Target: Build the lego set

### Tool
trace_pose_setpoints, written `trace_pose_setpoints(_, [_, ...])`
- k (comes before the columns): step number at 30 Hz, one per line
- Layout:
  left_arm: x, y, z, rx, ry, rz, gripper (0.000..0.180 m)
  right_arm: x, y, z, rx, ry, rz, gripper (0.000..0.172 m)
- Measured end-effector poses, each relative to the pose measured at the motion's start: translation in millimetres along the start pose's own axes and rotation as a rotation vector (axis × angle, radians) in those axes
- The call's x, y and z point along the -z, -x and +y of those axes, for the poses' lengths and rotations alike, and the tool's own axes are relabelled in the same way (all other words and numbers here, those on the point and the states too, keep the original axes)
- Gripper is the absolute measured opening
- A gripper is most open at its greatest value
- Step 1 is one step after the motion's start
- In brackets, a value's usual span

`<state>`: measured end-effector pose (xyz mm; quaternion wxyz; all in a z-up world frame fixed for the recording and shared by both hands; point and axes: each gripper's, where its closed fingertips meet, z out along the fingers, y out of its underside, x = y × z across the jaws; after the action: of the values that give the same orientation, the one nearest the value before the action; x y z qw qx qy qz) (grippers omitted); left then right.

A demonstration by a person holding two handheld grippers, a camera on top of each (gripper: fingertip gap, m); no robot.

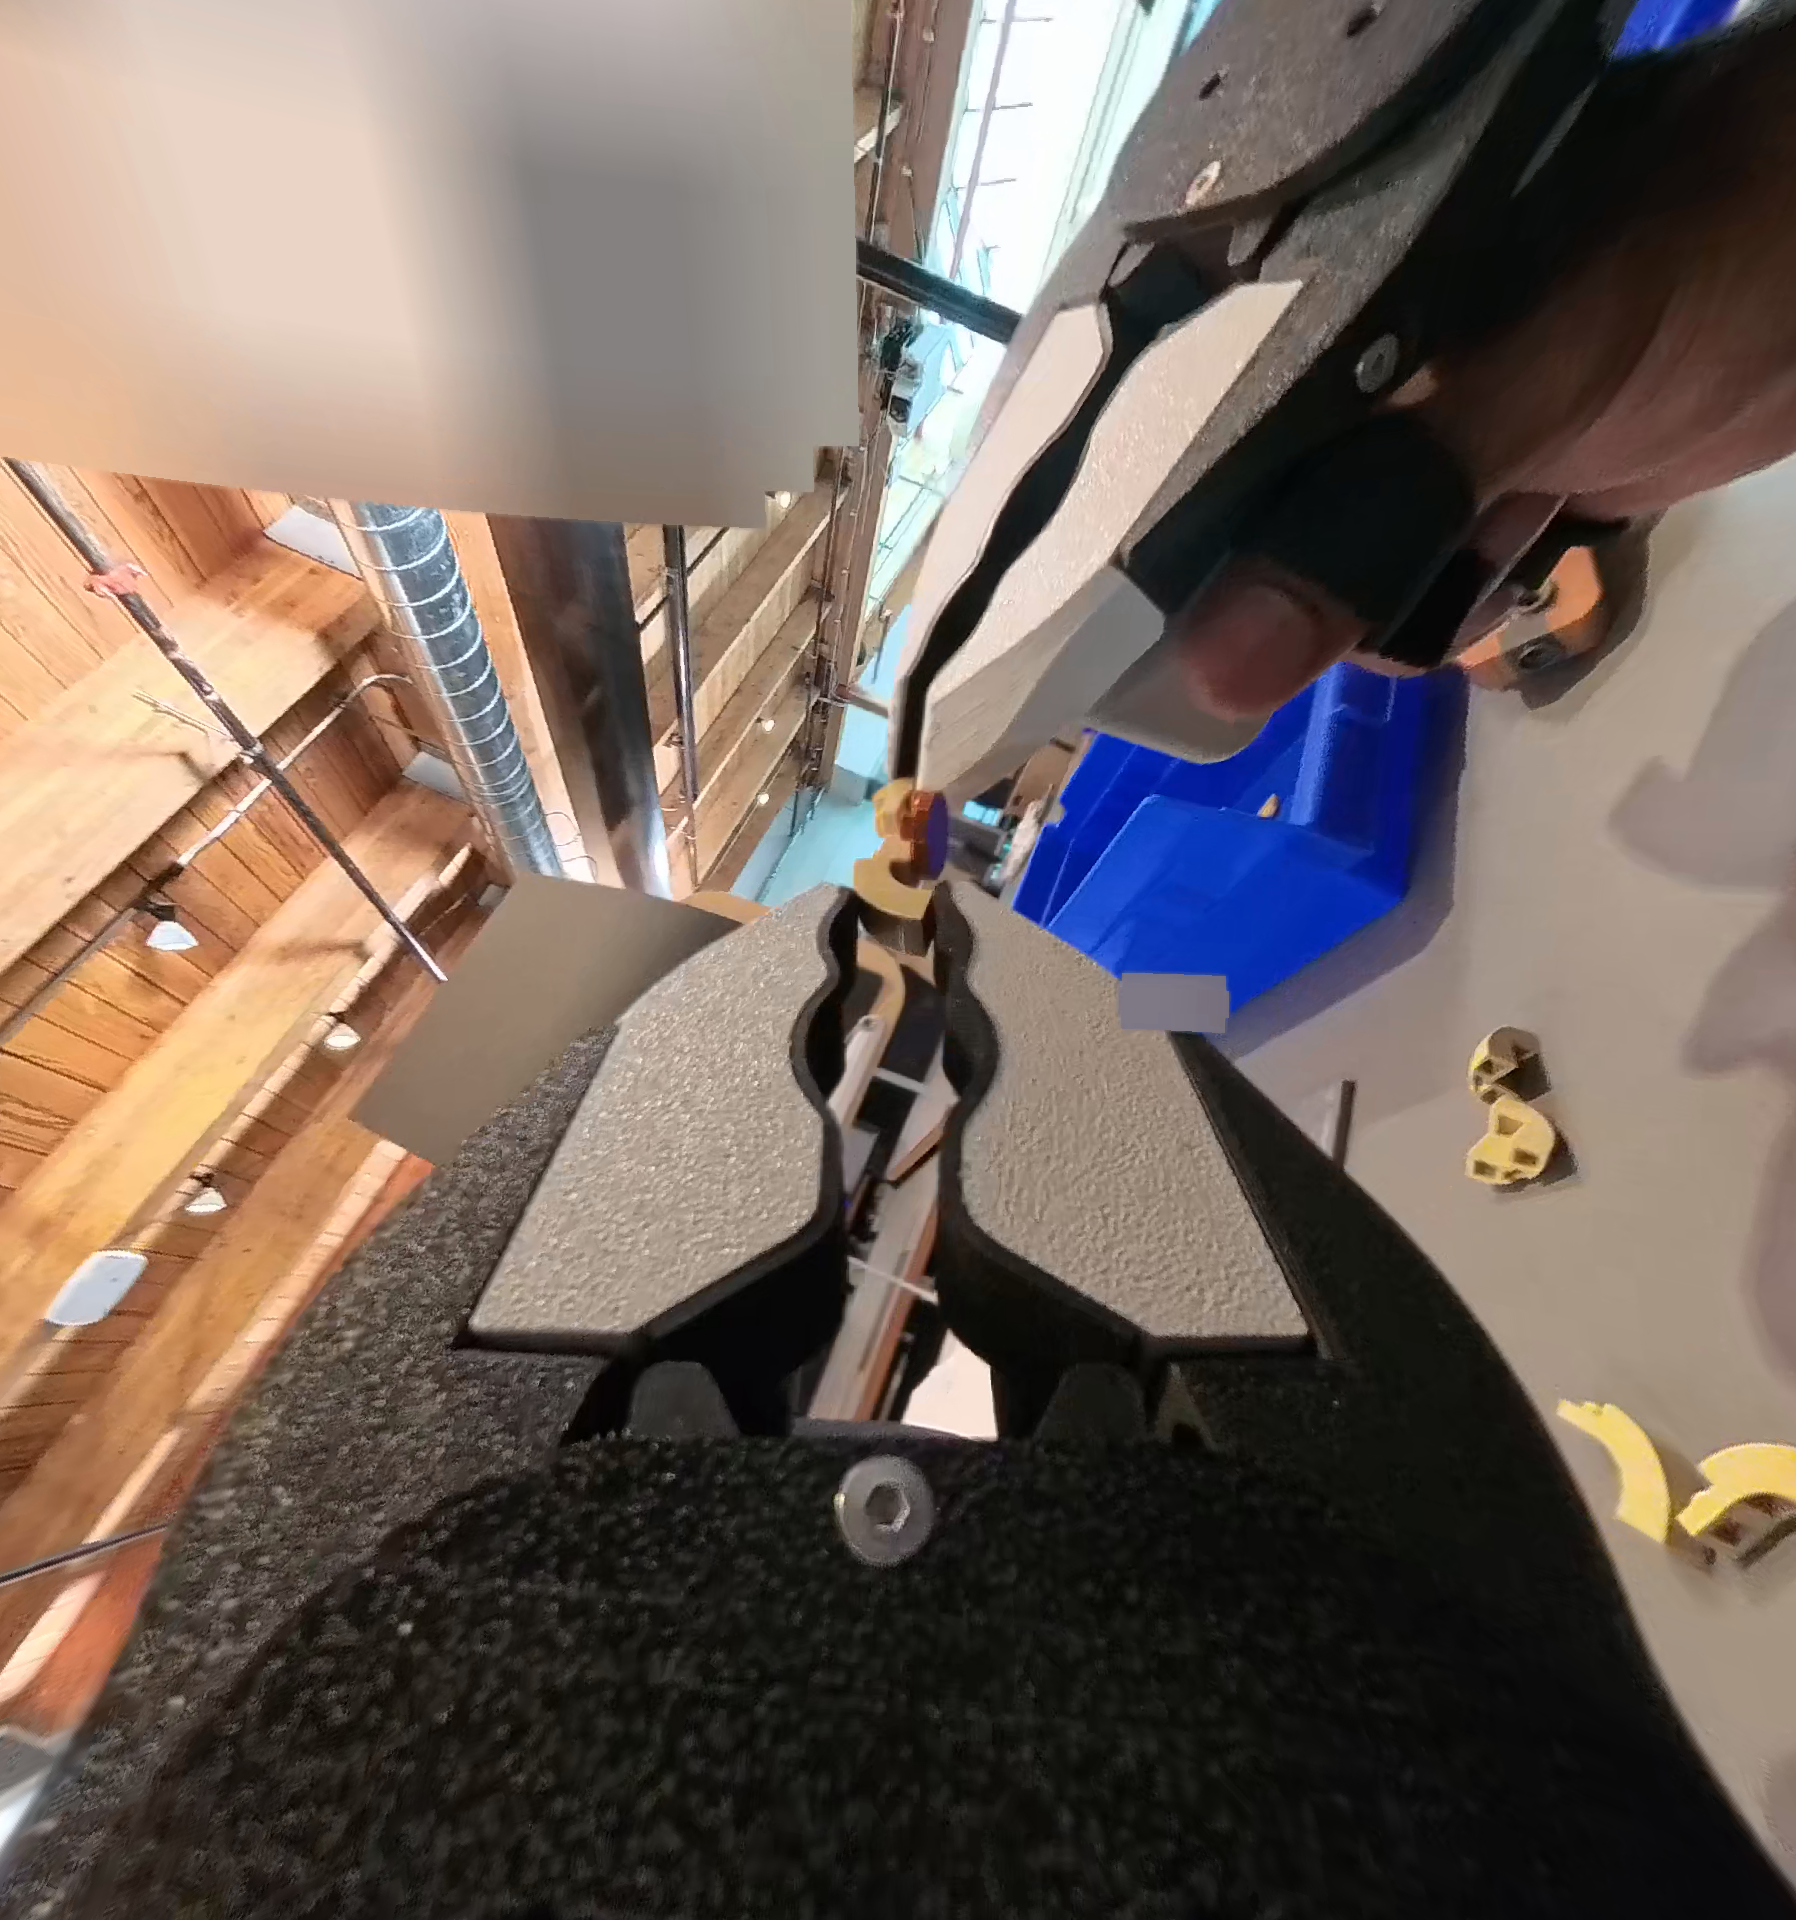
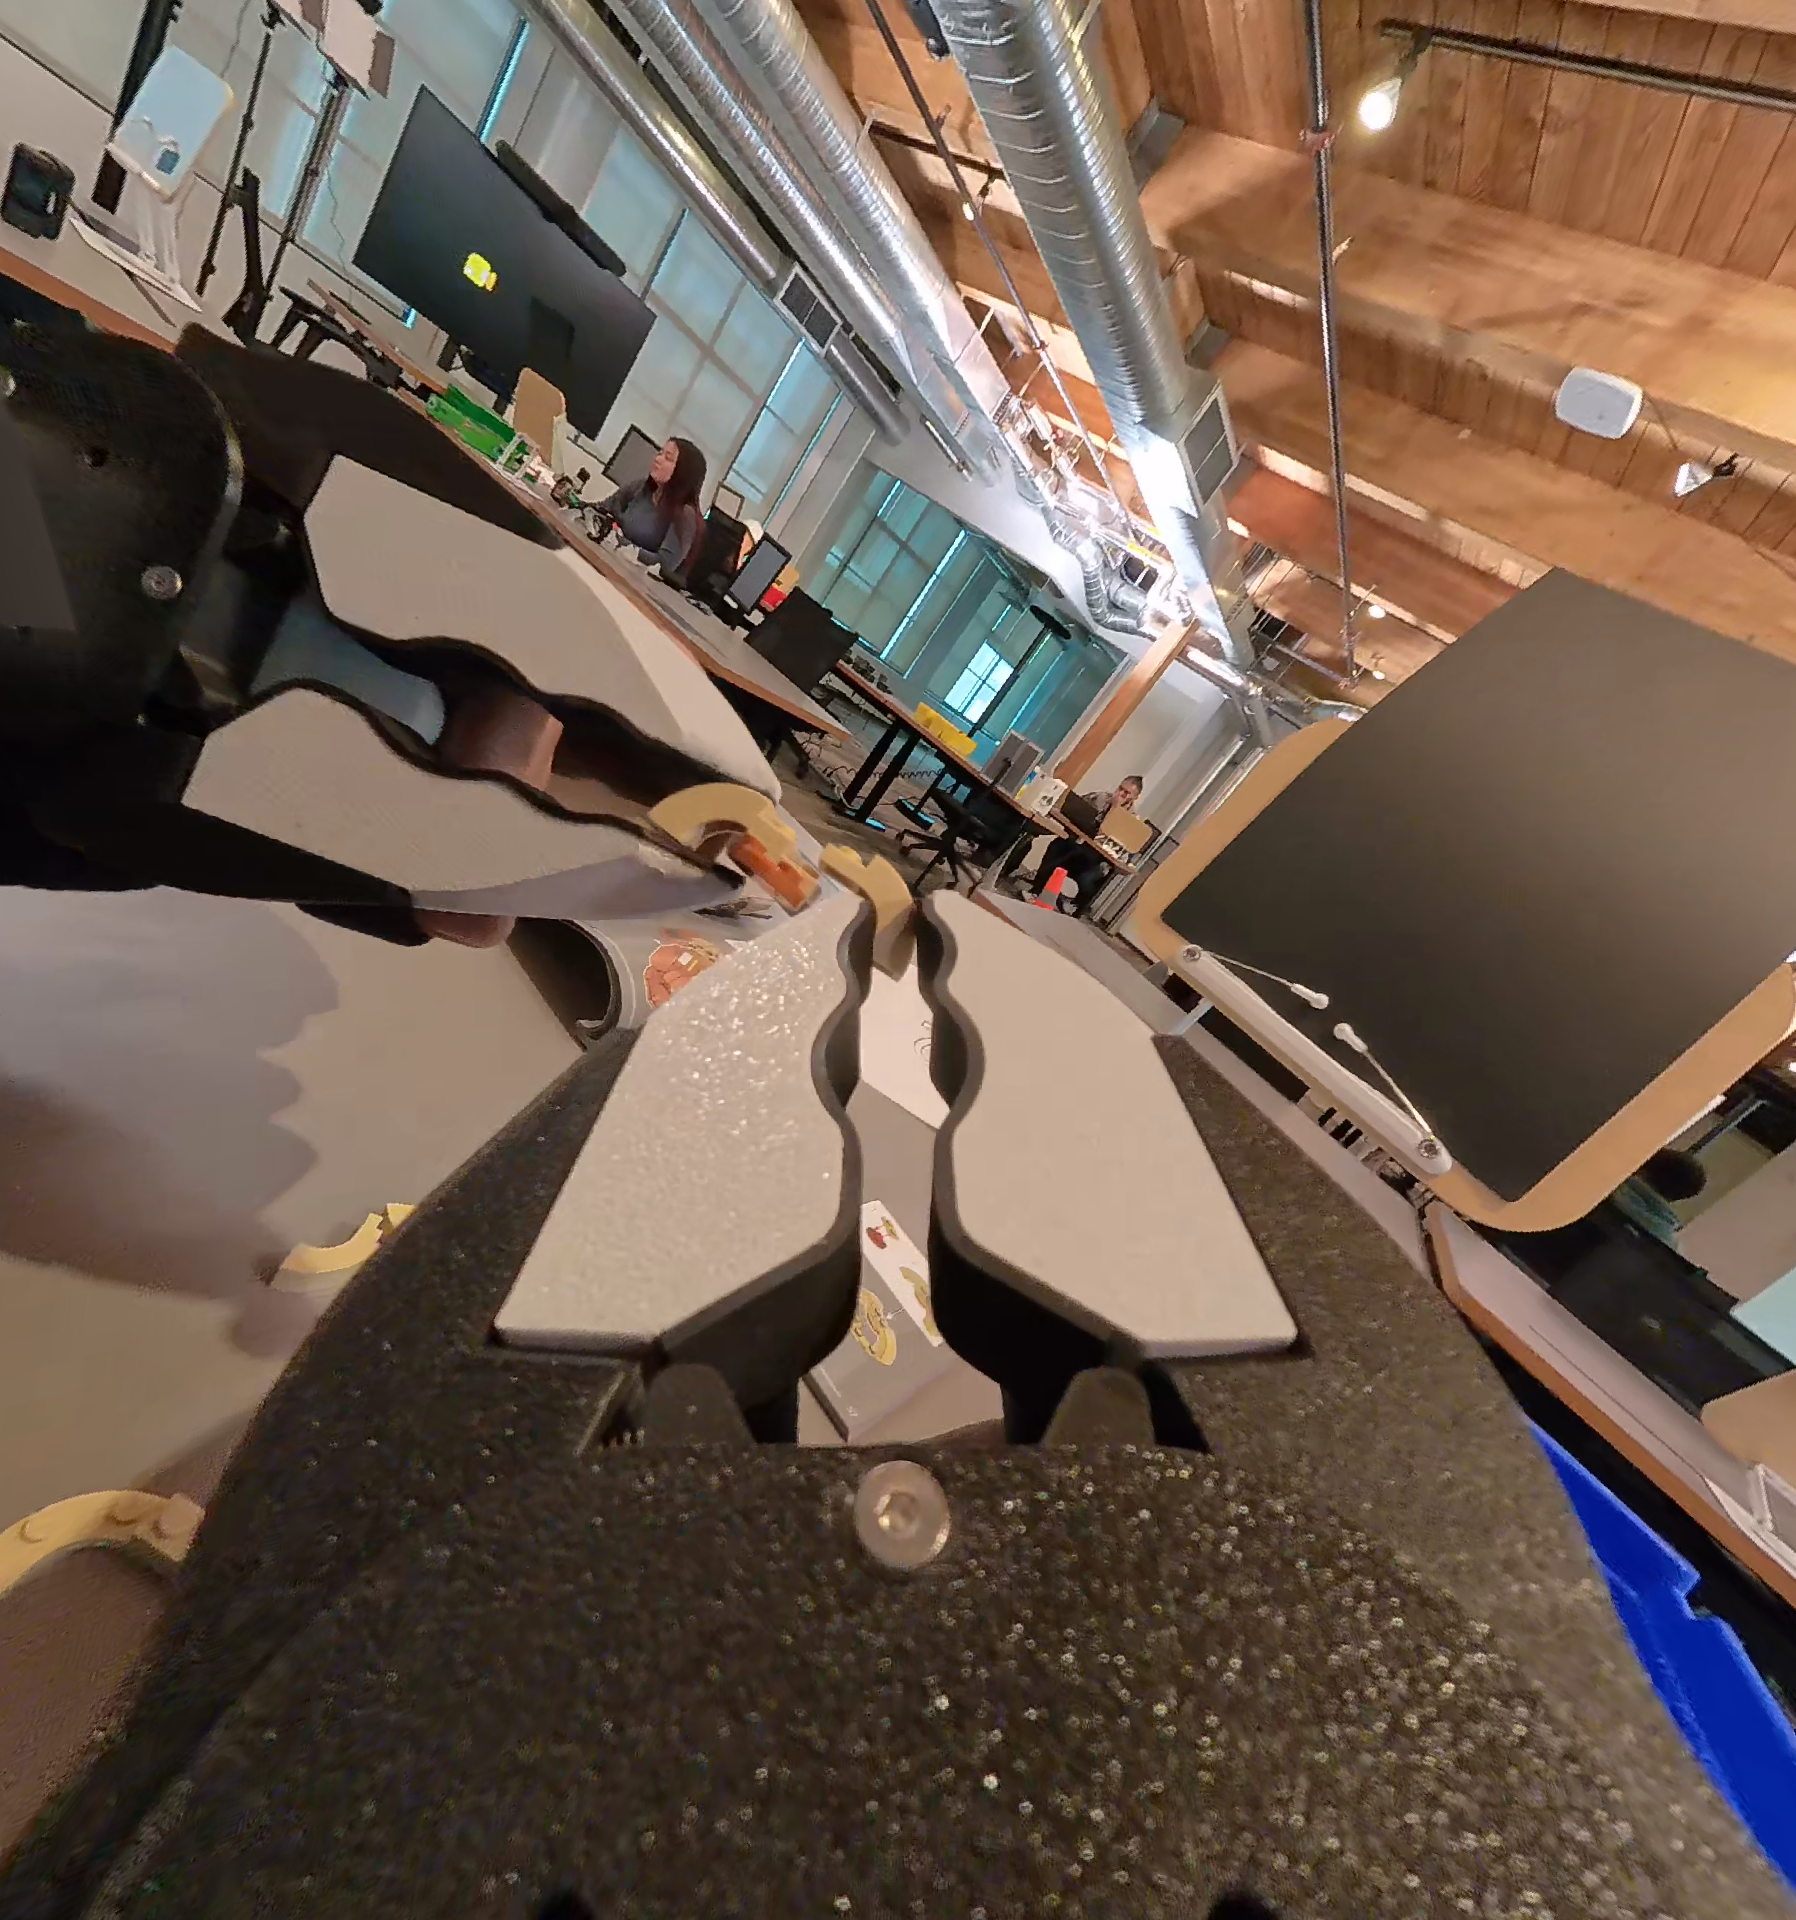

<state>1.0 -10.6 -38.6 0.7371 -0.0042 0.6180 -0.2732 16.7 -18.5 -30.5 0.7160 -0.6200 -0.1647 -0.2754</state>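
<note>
My left gripper (image 1: 894,914) is shut on a tan C-shaped arch piece (image 1: 886,896) that carries an orange-brown round part (image 1: 923,826) with a blue face. In the right wrist view it (image 2: 730,844) comes in from the left with the same arch (image 2: 705,805) and its orange part (image 2: 769,868). My right gripper (image 2: 892,920) is shut on a smaller tan curved piece (image 2: 878,888). In the left wrist view it (image 1: 909,777) reaches down from the upper right, a hand on it, and its tan piece (image 1: 886,805) sits right against the orange part. Both are held up above the grey table (image 1: 1600,1247).
Blue bins (image 1: 1237,883) stand on the table behind the grippers. Loose tan pieces (image 1: 1512,1122) (image 1: 1767,1496) and a thin dark rod (image 1: 1346,1117) lie at the right. More tan arcs (image 2: 338,1252) (image 2: 63,1538), a picture sheet (image 2: 889,1309) and a black divider panel (image 2: 1517,883) show. My left and right fingertips are right by each other.
</note>
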Motion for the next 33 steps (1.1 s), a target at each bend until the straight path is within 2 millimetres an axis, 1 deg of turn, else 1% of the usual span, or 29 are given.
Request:
trace_pose_setpoints(5, [0,4,-6,-0.126,0.021,-0.041,0.013,3,0,-7,0.061,-0.037,0.034,0.007])
trace_pose_setpoints(11, [0,6,-12,-0.203,0.028,-0.067,0.013,6,1,-12,0.11,-0.064,0.057,0.007])
trace_pose_setpoints(18, [1,8,-13,-0.204,0.029,-0.081,0.013,7,2,-14,0.142,-0.08,0.067,0.007])
trace_pose_setpoints(33, [1,10,-13,-0.233,0.039,-0.107,0.013,6,2,-13,0.17,-0.065,0.069,0.008])
